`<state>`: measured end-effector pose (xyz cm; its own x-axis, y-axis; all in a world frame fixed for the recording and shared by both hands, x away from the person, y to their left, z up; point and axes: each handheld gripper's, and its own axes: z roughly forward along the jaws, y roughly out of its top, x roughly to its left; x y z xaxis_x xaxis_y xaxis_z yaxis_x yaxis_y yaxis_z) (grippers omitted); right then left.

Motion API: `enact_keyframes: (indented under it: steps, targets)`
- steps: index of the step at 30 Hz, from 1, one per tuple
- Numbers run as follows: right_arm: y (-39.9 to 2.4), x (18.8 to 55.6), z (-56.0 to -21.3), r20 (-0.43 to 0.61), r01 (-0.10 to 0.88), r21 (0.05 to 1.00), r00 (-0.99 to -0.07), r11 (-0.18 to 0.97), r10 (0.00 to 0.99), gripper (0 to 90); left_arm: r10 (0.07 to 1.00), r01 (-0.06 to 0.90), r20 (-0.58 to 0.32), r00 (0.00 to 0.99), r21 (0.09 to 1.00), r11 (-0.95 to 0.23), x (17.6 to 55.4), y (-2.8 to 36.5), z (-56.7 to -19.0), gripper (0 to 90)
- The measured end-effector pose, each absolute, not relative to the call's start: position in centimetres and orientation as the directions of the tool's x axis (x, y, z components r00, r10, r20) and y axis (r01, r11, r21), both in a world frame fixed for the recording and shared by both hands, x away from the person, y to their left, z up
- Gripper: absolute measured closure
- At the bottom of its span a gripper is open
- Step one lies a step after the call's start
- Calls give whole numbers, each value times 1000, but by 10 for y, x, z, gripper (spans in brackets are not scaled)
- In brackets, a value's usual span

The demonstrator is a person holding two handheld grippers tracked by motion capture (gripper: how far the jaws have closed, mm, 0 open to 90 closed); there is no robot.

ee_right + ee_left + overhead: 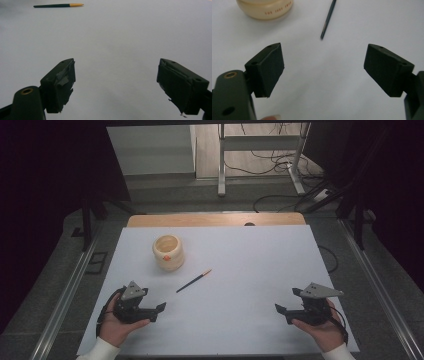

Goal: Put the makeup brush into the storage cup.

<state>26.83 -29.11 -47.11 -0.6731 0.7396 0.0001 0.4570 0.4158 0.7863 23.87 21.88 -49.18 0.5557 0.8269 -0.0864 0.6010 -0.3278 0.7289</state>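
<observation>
1. I have the left tool (159,308) resting low at the near left of the surface (250,330), its jaws spread wide with nothing between them; the left gripper view shows bare white sheet in the gap.

2. The right tool (281,310) sits at the near right, its jaws likewise standing apart and empty (the pad facing on one looks frayed in the right gripper view).

3. The pencil (194,281) lies flat on the white sheet, roughly mid-surface, well apart from both tools and not touched by either.

4. Its long axis runs on a diagonal: dark end toward the near left, orange tip toward the far right.

5. A cream jar (168,252) stands upright beyond the left tool, near the pencil but clear of it.

6. What the next move turns on, as I judge it: the pencil lies ahead and to the right of my left tool, whose view has its dark end pointing almost at the gap, and the left hand is clearly the nearer one.

7. From the right tool the pencil lies far off, up and to the left, broadside on.

8. I would reach with the left, turning the jaws to close across the shaft rather than along it.
</observation>
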Motion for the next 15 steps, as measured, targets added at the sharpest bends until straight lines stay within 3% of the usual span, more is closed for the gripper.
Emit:
enact_keyframes:
  steps: [15]
  targets:
    - [-291,269,-472,-1,460,782,-674,420,739,157,812,608,-84,578,707,-360,250,212,-482,188]
